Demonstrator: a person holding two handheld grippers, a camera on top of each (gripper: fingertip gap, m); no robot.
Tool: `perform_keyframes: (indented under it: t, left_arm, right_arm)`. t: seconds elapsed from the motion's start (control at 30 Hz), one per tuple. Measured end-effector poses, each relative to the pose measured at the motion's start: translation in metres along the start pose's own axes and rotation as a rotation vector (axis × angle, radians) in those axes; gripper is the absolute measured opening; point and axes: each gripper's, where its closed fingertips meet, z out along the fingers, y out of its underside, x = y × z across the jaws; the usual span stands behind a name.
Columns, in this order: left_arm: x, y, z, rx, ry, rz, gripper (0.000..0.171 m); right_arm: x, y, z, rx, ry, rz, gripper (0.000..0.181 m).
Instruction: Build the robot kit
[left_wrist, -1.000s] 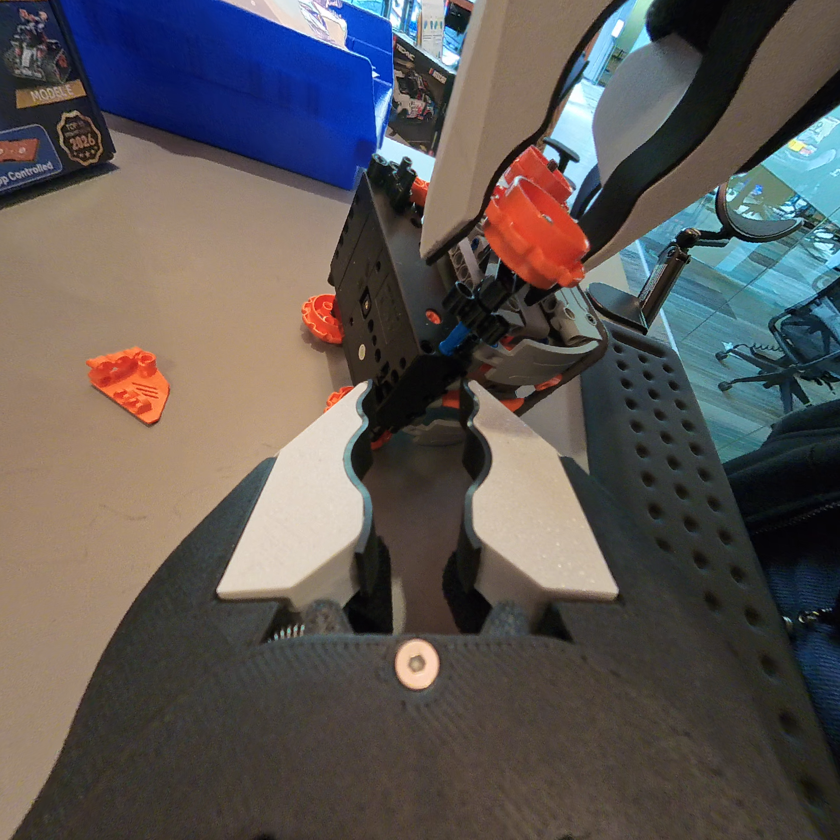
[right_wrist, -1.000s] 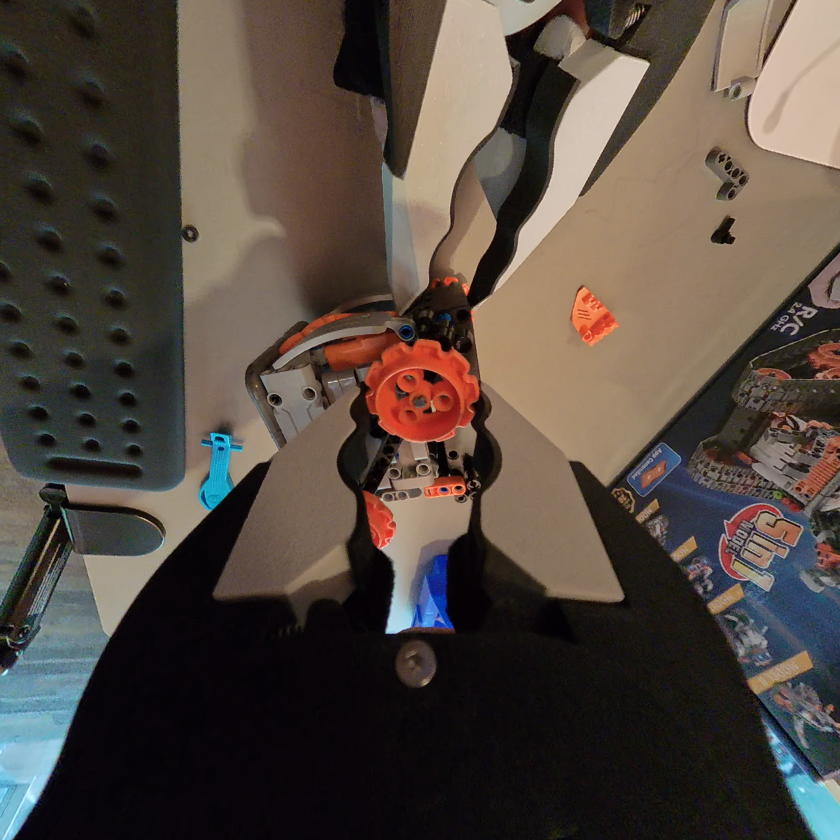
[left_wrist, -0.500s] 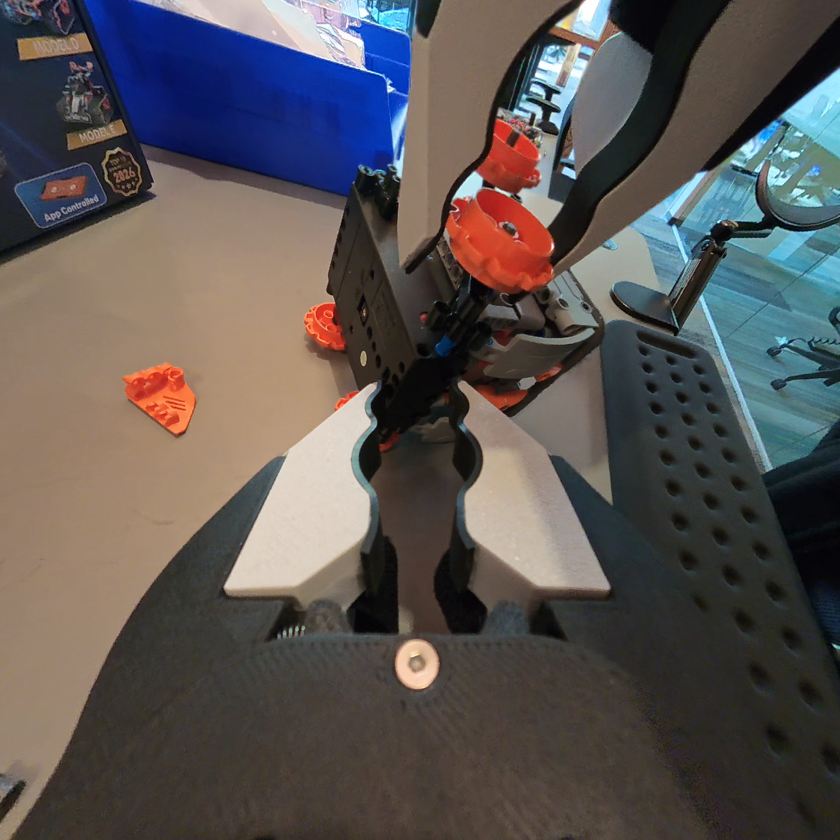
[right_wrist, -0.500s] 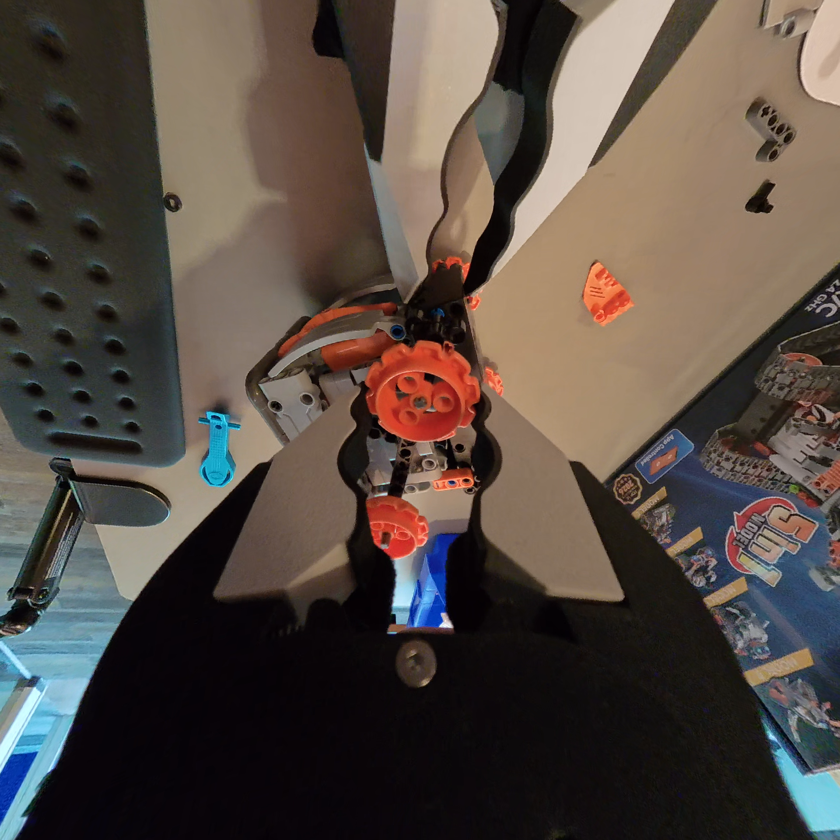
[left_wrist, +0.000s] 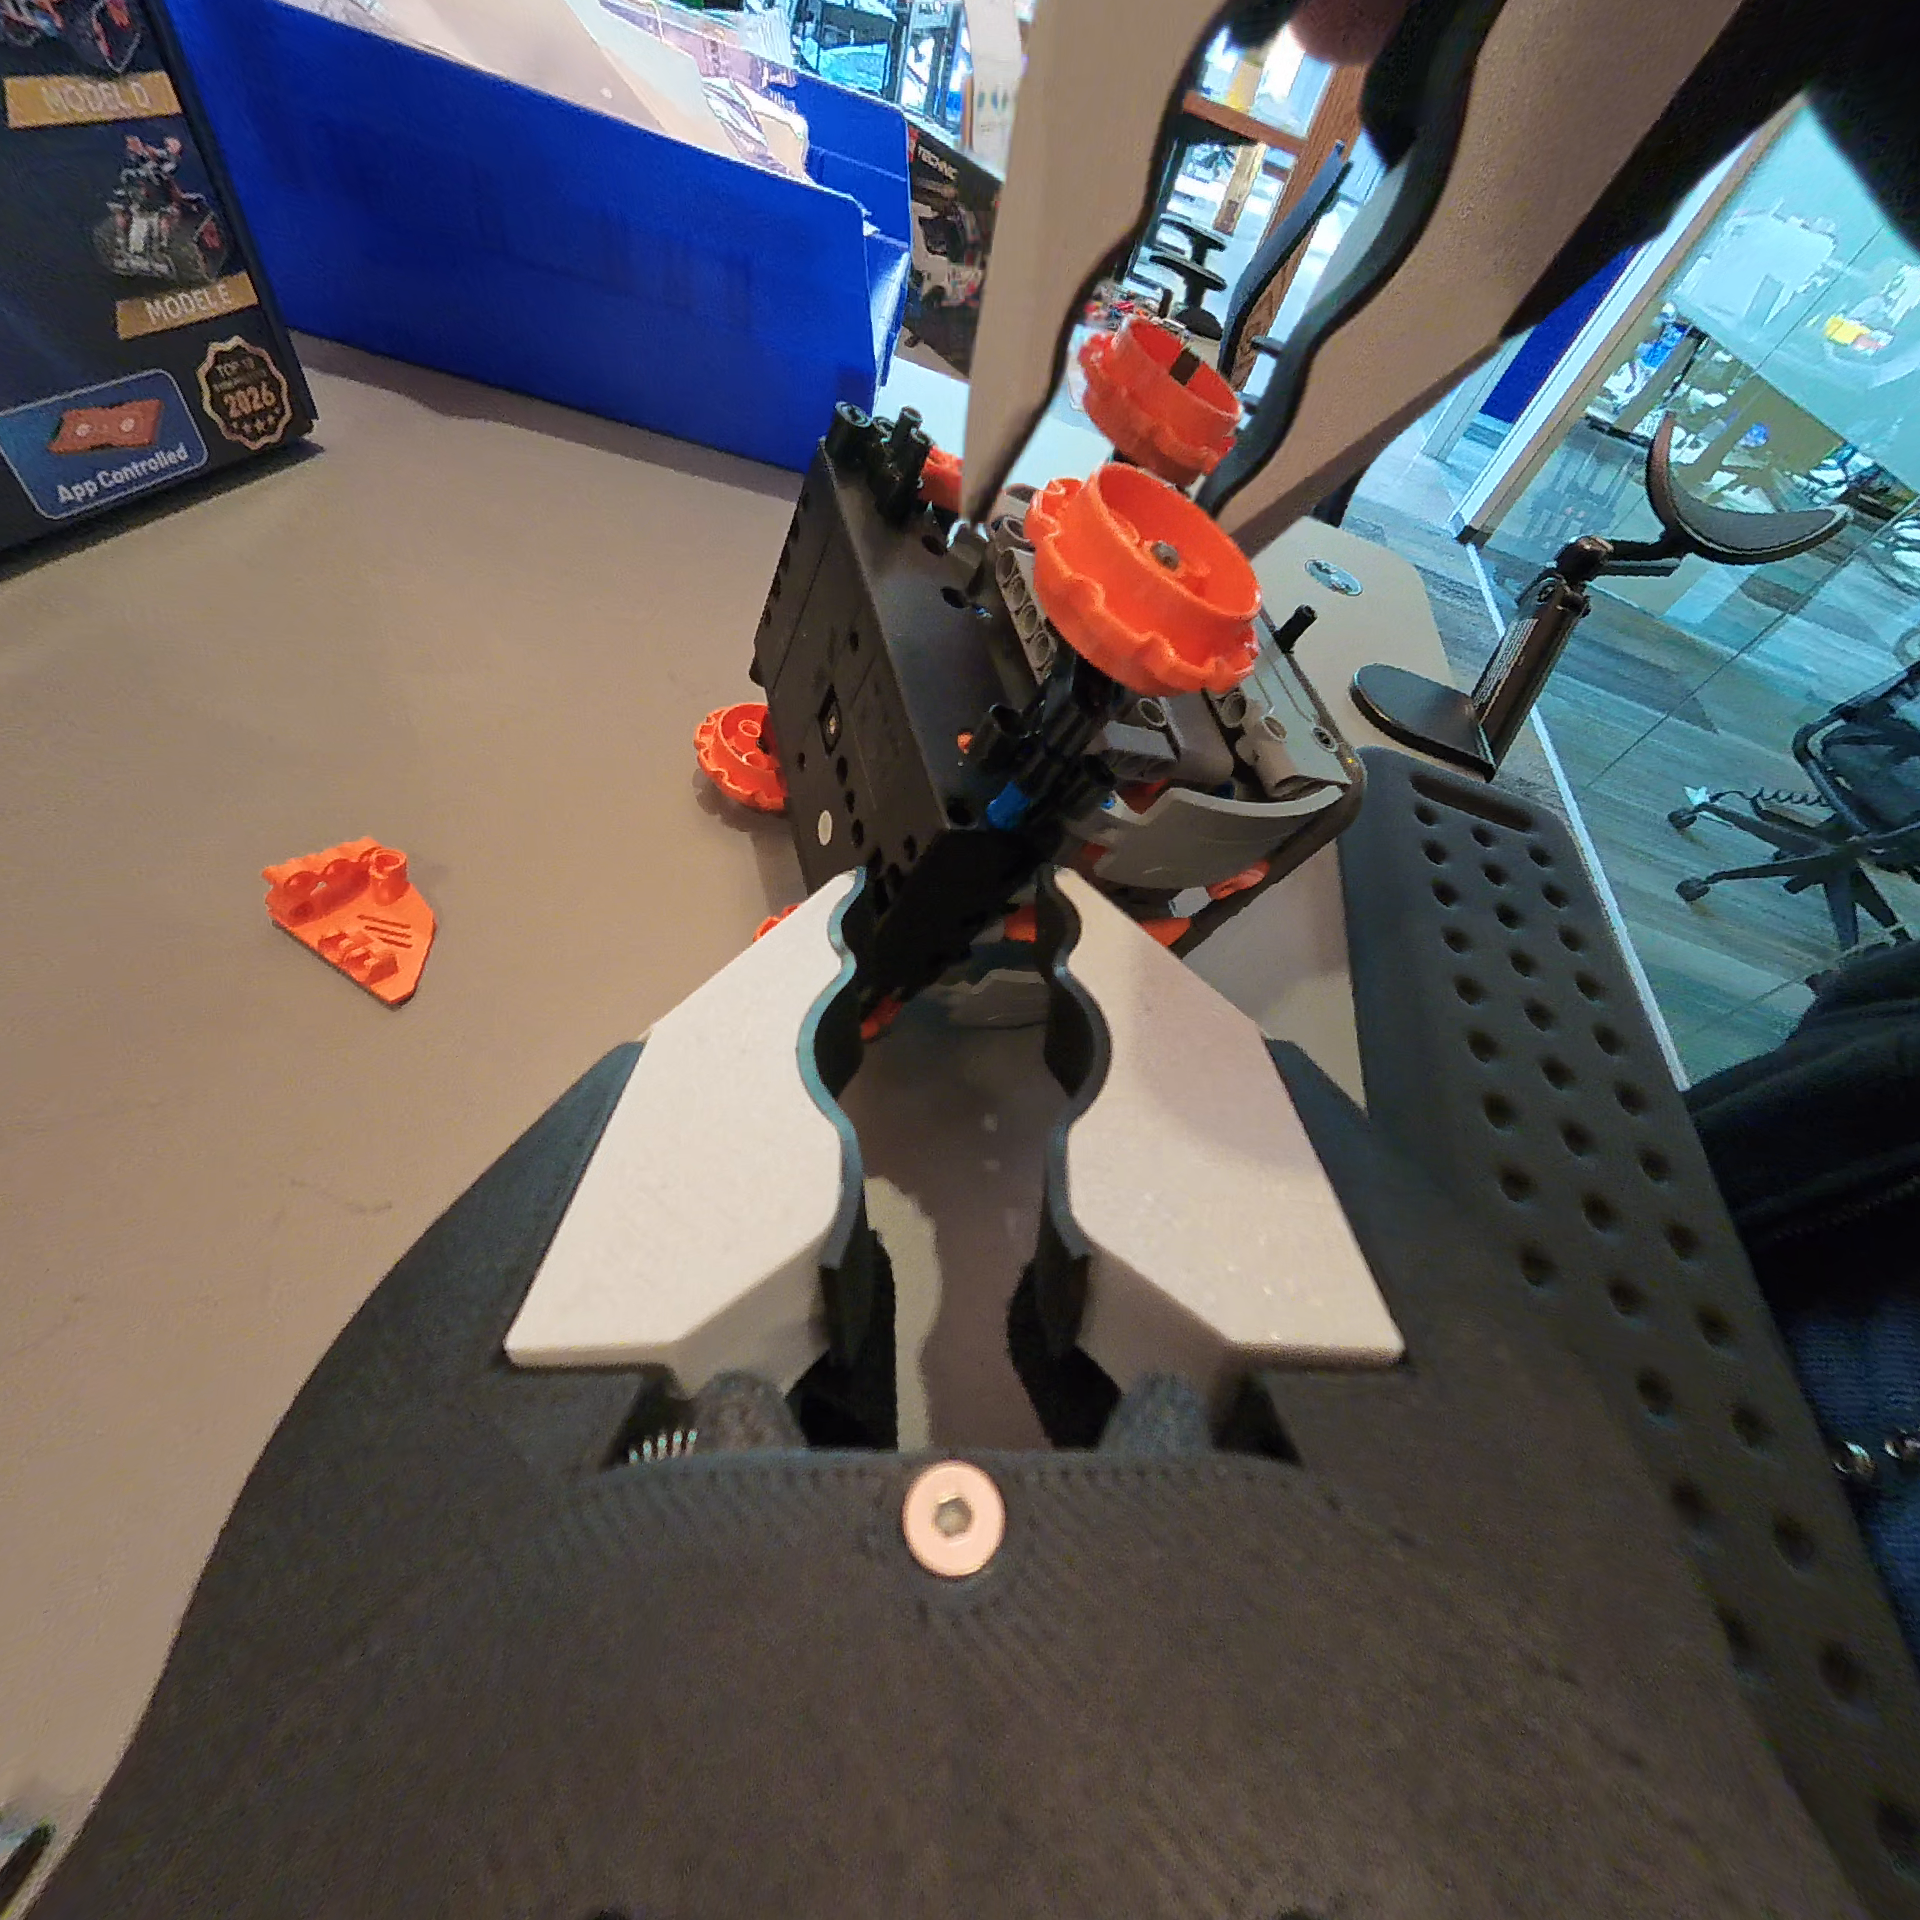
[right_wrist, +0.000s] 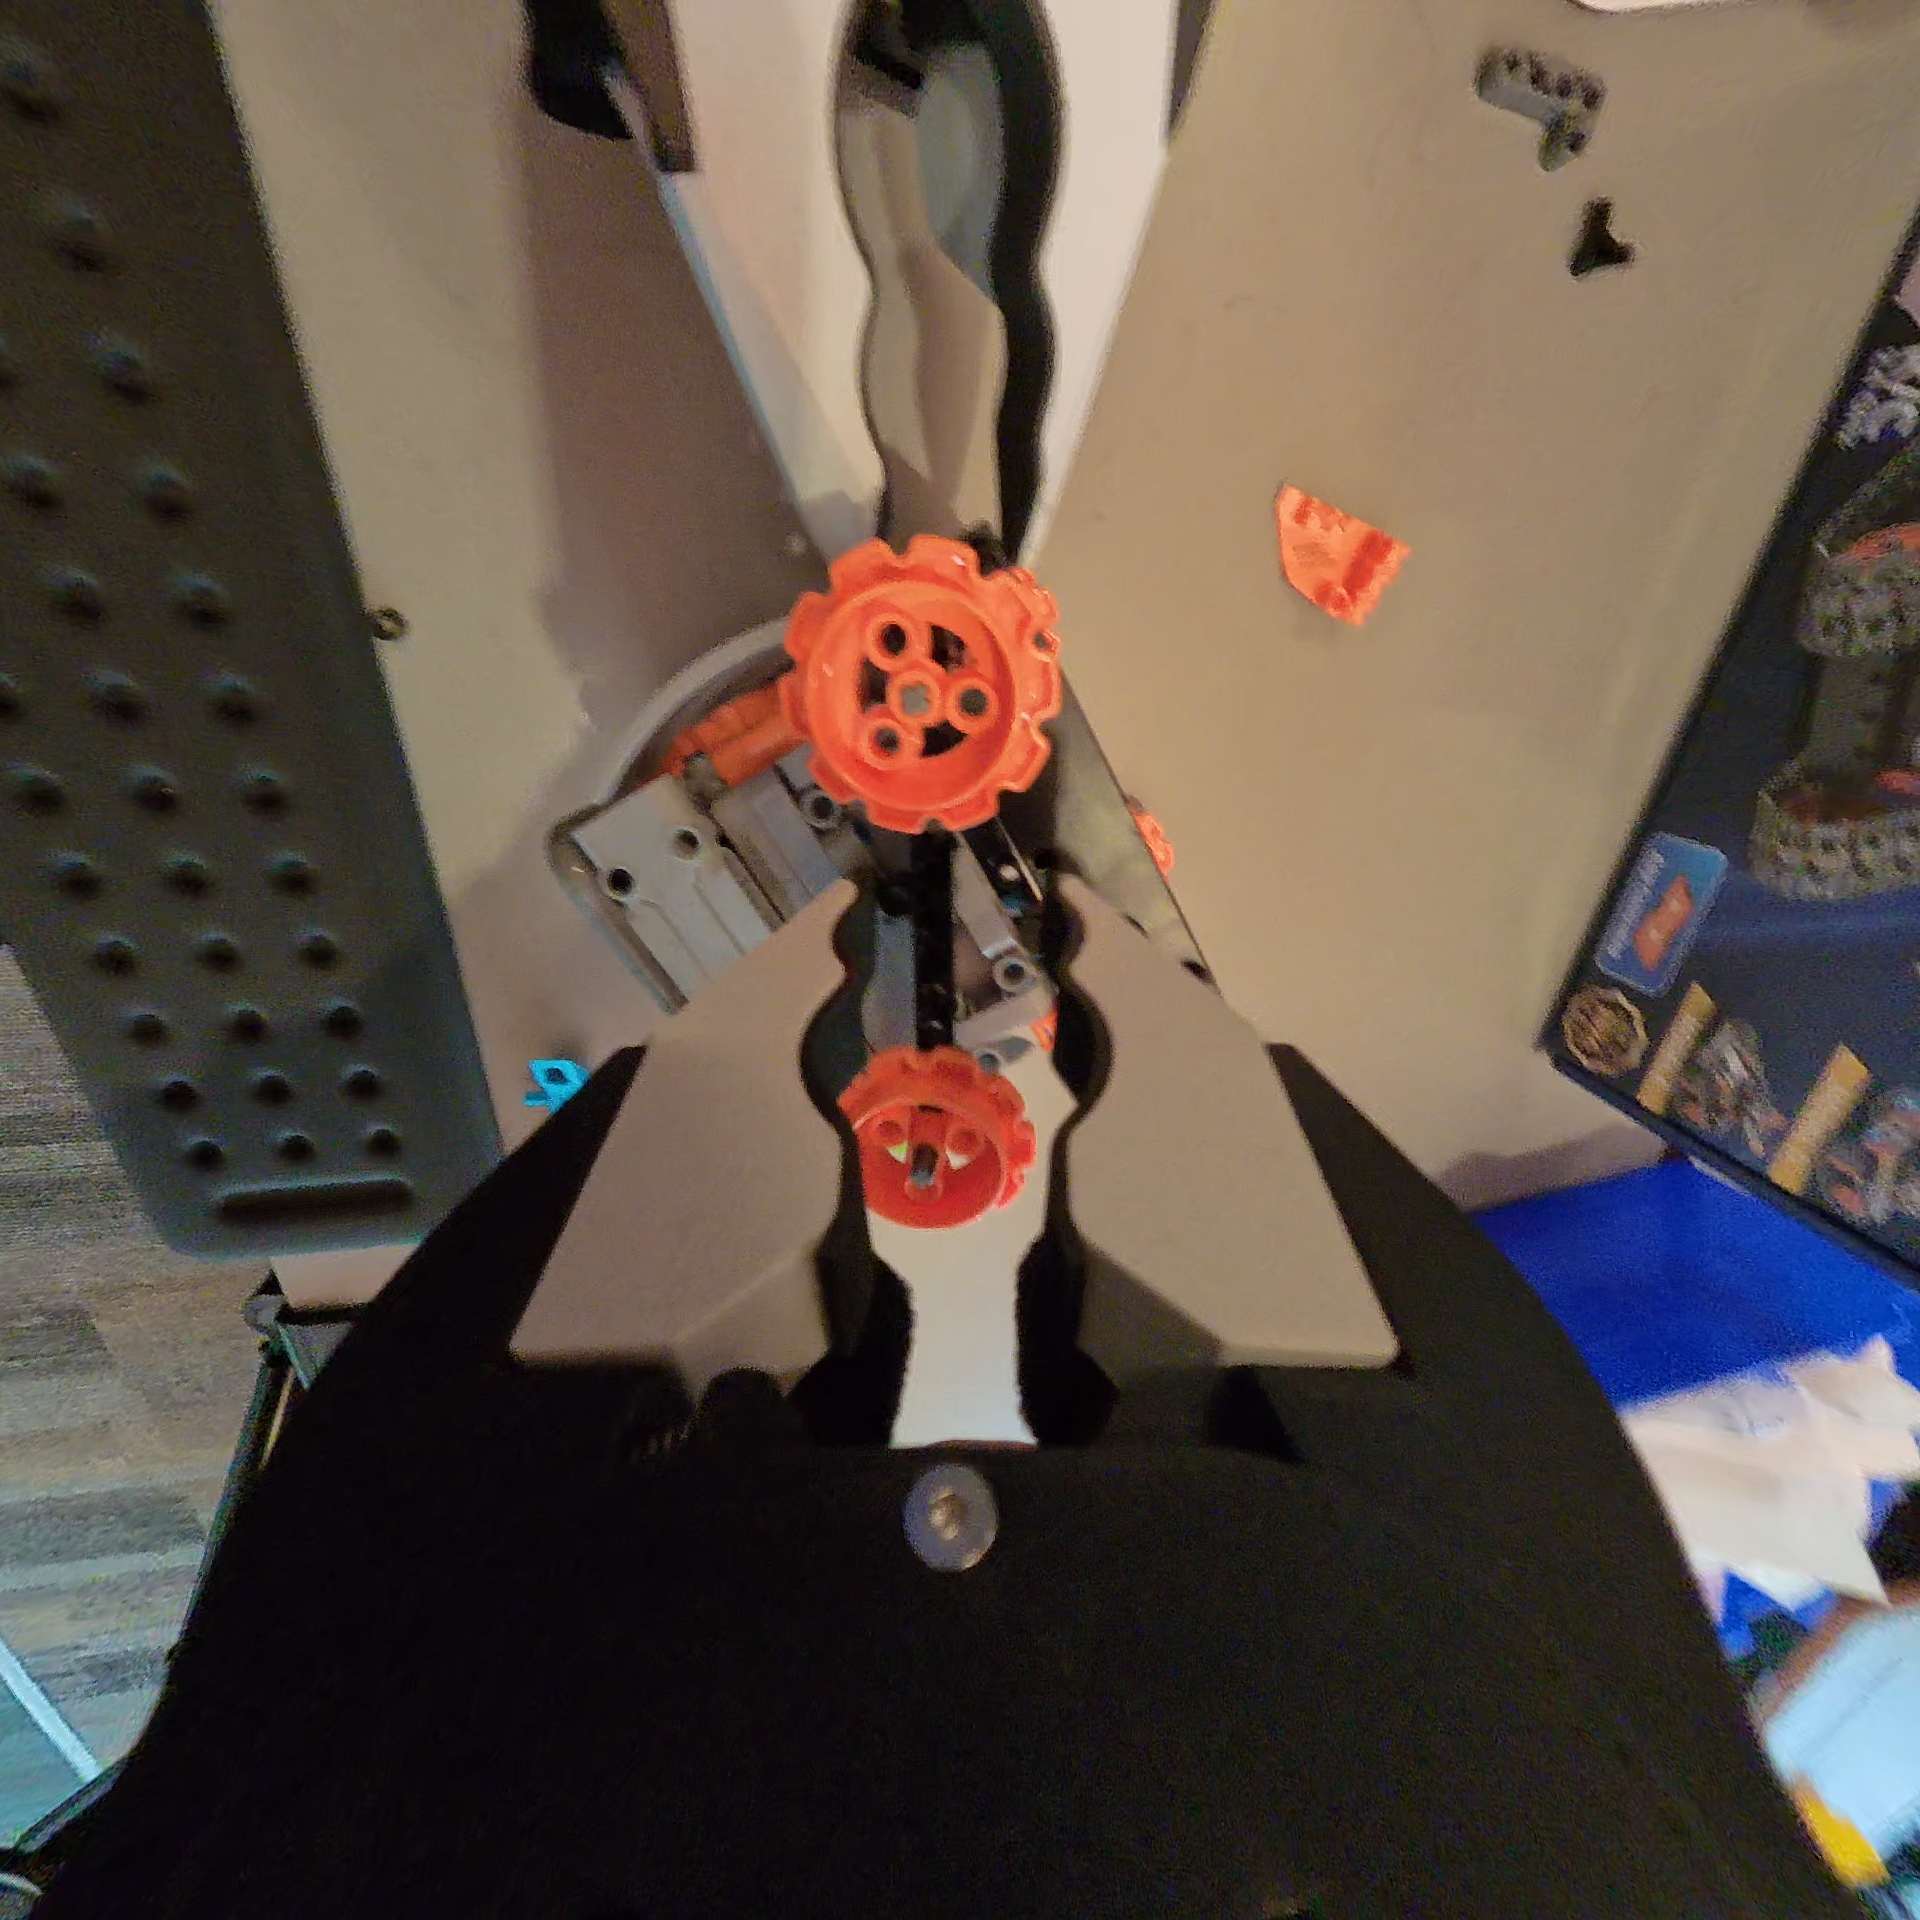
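A dark printed toy box (left_wrist: 125, 270) with gold banners and a round badge stands at the counter's (left_wrist: 312, 675) far left beside a blue bin (left_wrist: 540, 260). The left gripper (left_wrist: 951, 914) reaches forward low over the counter, its fingers closed on the black lower edge of a black-and-grey brick model (left_wrist: 935, 727) with orange wheels. The right gripper (right_wrist: 956, 914) comes from above, fingers parted around the model without gripping. An orange wedge piece (left_wrist: 348, 920) lies apart.

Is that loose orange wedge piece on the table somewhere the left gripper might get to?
Probably not right now: the left gripper is shut on the brick model. The orange wedge piece itself lies unobstructed.
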Motion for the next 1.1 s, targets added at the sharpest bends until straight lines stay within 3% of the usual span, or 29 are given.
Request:
perform_keyframes:
  t: [0.1, 0.23, 0.6, 0.9, 1.1]
  left_arm:
    - [0.0, -0.001, 0.0, 0.007, 0.01, -0.013, 0.032]
    - [0.004, 0.0, 0.002, 0.002, 0.024, 0.0, 0.033]
    - [0.007, 0.0, 0.003, 0.007, 0.03, 0.009, 0.034]
    - [0.015, -0.001, 0.004, 0.005, 0.049, 0.035, 0.031]
    - [0.024, 0.0, 0.005, -0.009, 0.077, 0.044, 0.032]
  right_arm:
    - [-0.002, 0.0, 0.0, 0.012, -0.013, -0.01, 0.012]
    - [0.001, 0.002, -0.003, -0.026, 0.019, -0.072, 0.005]
    - [0.025, -0.003, -0.003, -0.059, 0.186, -0.221, 0.007]
    - [0.017, 0.001, -0.009, 0.035, 0.155, -0.089, 0.01]
    - [0.026, 0.012, -0.024, 0.128, 0.211, 0.115, 0.032]
